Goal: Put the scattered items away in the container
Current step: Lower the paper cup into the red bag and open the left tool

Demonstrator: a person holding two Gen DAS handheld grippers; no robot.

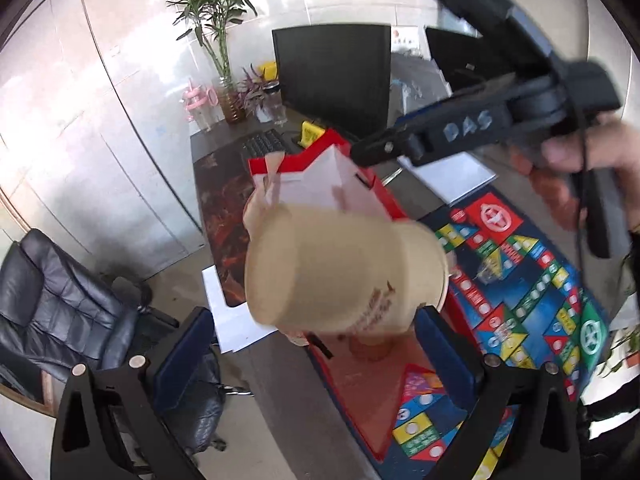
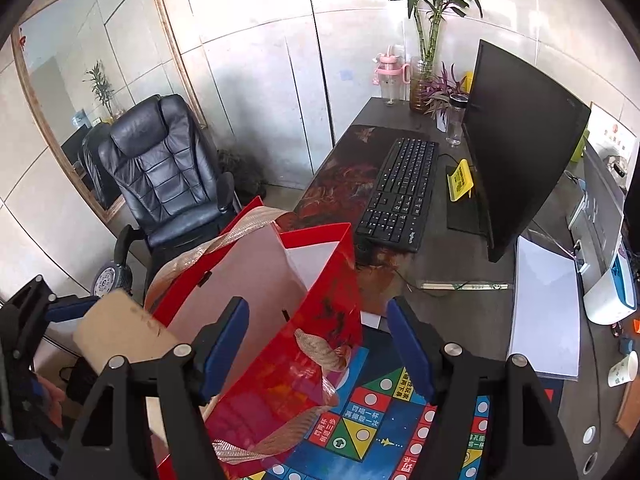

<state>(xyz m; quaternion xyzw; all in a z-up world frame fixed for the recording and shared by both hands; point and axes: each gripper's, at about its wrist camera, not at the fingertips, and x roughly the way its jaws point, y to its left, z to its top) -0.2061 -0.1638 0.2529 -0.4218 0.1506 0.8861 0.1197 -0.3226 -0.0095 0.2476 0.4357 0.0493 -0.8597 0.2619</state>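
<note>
The left hand-held gripper (image 1: 316,344) holds a beige paper cup (image 1: 344,268) between its blue pads, the cup tipped on its side with its base turned toward the camera and brown printing along its rim end. The cup hangs just above the open mouth of a red gift bag (image 2: 280,320), which stands on the worktop (image 2: 452,256) with its pale lining showing and its woven gold ribbon handles (image 2: 320,350) flopped over the sides. In the right wrist view the cup (image 2: 120,332) appears just left of the bag's near edge.

The right hand-held gripper (image 2: 318,348) stands at a middling width, its left pad inside the bag's mouth and its right pad outside, over the near wall of the bag; whether the pads press on that wall cannot be told. In the left wrist view this gripper (image 1: 360,152) reaches to the bag's far rim, with a hand (image 1: 580,168) on its grip.

The bag sits partly on a colourful board-game mat (image 2: 384,420). Beyond the bag lie a black keyboard (image 2: 400,192) and a dark monitor (image 2: 520,140); left of the bag, off the worktop, stands a black leather office chair (image 2: 160,168).
</note>
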